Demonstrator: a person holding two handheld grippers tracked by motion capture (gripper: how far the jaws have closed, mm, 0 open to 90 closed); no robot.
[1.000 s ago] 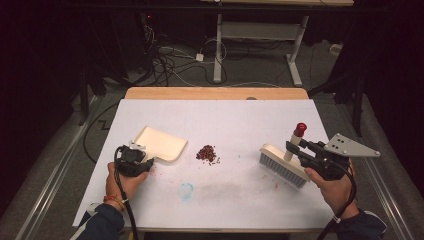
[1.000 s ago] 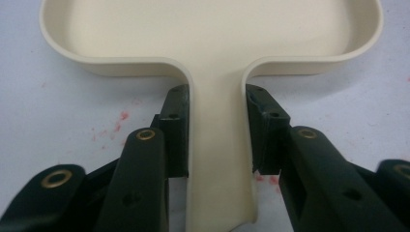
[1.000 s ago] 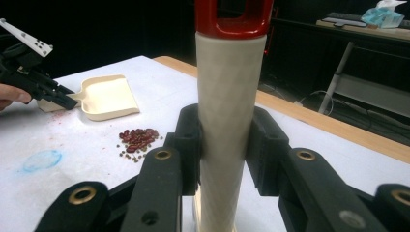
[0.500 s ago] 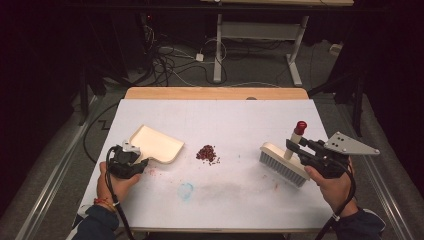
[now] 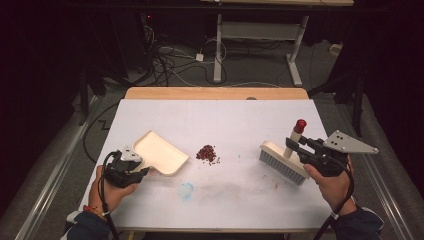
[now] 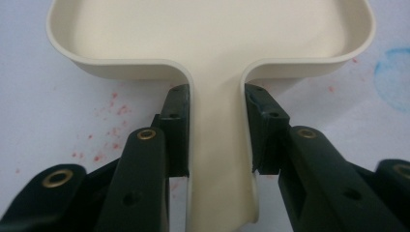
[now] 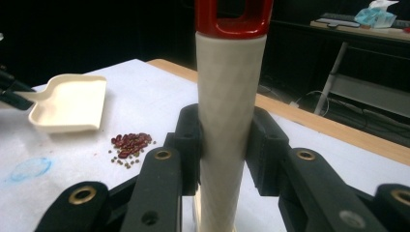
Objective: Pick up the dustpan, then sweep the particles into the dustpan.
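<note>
The cream plastic dustpan [image 5: 159, 152], smooth and shallow, lies empty on the white tabletop [image 5: 215, 120], its flat handle clamped by the left gripper [image 5: 131, 167]. The right gripper [image 5: 302, 145] clamps the brush [image 5: 282, 162] by its round, red-capped handle. Red beans [image 5: 207, 153] lie heaped between them.

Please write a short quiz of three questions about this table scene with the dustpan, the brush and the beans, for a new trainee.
1. True or false: the left tool is shut on the handle of the dustpan.
2. What does the right tool grip? A) the brush bristles B) the brush handle C) nothing
3. Where does the pile of beans lie on the table, relative to the dustpan and the brush?

Key
1. True; its pads press on both sides of the handle.
2. B; the pale handle with the red cap stands upright between the pads.
3. Between them, apart from both, nearer the dustpan.
</note>
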